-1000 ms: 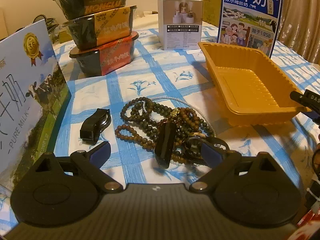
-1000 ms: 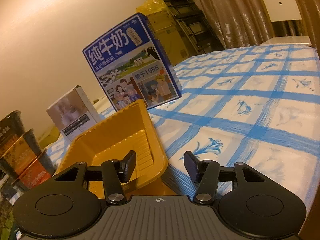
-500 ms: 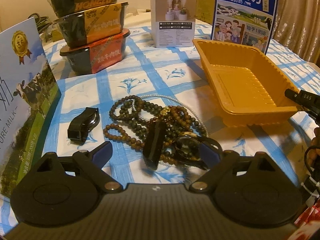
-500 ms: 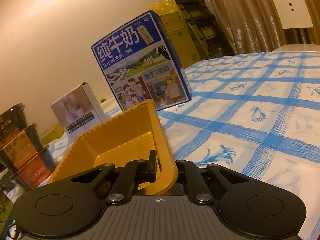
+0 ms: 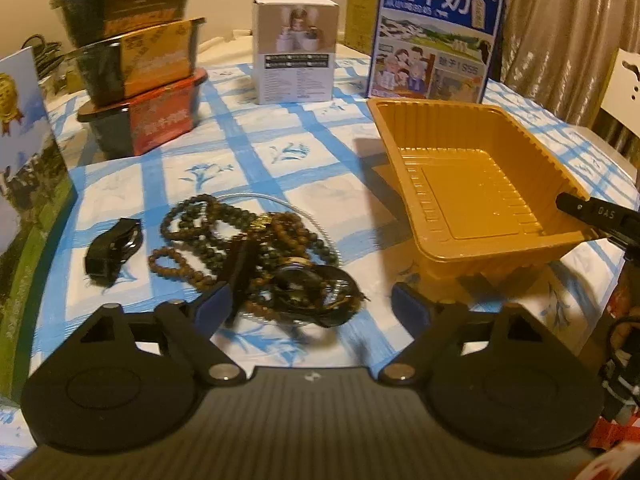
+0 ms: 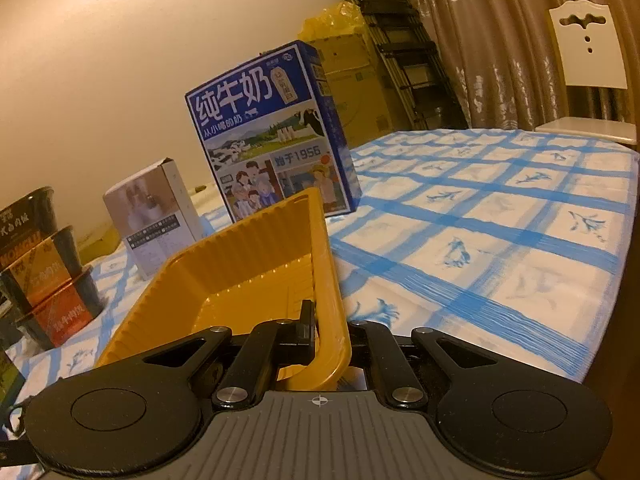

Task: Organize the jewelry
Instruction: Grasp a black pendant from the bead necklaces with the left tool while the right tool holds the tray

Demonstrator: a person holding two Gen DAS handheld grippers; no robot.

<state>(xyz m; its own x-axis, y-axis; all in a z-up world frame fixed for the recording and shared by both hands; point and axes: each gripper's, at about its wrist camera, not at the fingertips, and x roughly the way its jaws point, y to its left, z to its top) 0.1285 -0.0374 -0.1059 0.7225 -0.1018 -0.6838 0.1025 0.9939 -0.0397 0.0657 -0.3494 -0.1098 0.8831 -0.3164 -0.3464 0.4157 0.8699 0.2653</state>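
Note:
A tangled pile of brown and dark bead strings point(image 5: 256, 248) with a black watch point(image 5: 304, 288) lies on the blue-checked tablecloth point(image 5: 280, 148). A small black watch point(image 5: 110, 250) lies apart to its left. My left gripper point(image 5: 310, 304) is open, low over the near edge of the pile. An empty orange plastic tray point(image 5: 472, 184) sits to the right. My right gripper point(image 6: 330, 328) is shut on the tray's near corner rim point(image 6: 332, 312); its finger also shows in the left wrist view point(image 5: 596, 216).
Three stacked instant-food bowls point(image 5: 140, 72) stand at the back left, a white box point(image 5: 296, 52) at the back centre, a blue milk carton point(image 5: 436, 36) behind the tray, another milk carton point(image 5: 24, 168) at the left edge. A white chair point(image 6: 588, 64) stands beyond the table.
My right gripper has shut on the tray's corner rim and tilted the tray slightly. My left gripper has shifted right along the pile and lower.

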